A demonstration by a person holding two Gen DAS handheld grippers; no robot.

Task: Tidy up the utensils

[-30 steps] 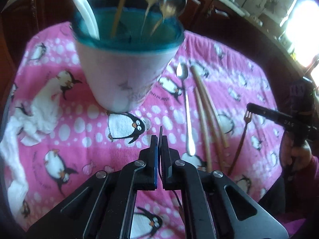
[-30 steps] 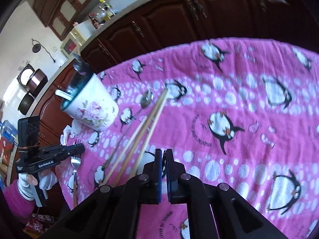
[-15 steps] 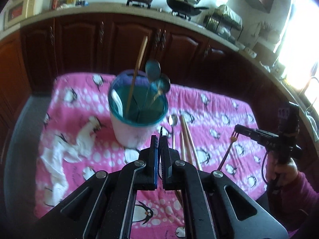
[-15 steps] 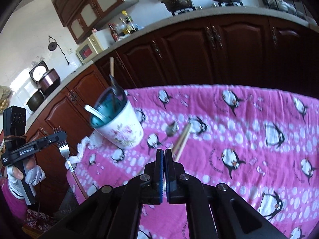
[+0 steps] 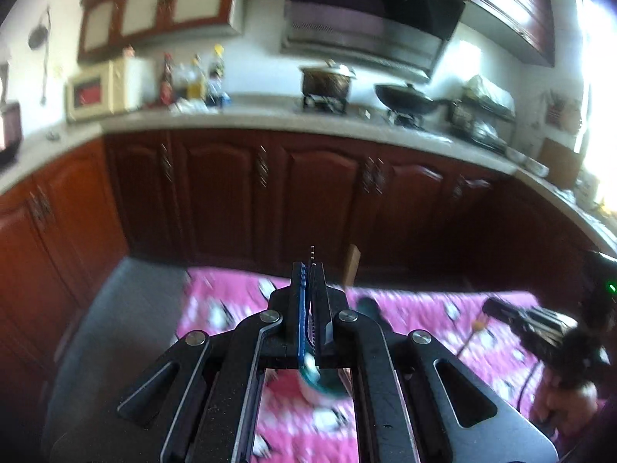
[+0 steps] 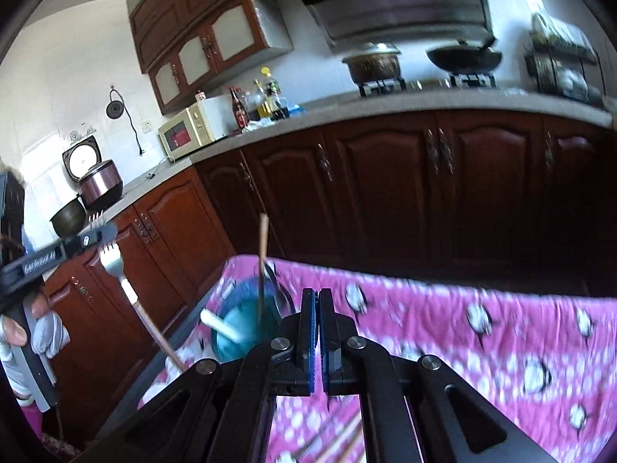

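Holding: your left claw pinches the fork by its prongs.
Place: it hangs just under the claw.
Pointing: prongs up, handle slanting down toward the cup.

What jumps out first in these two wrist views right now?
The pink penguin-print cloth fills the lower right wrist view. At its left end stands a teal-rimmed cup with a chopstick, a metal spoon and a white handle sticking out. Further left, a fork hangs handle-down from the shut left gripper, its tines clamped at the tip.
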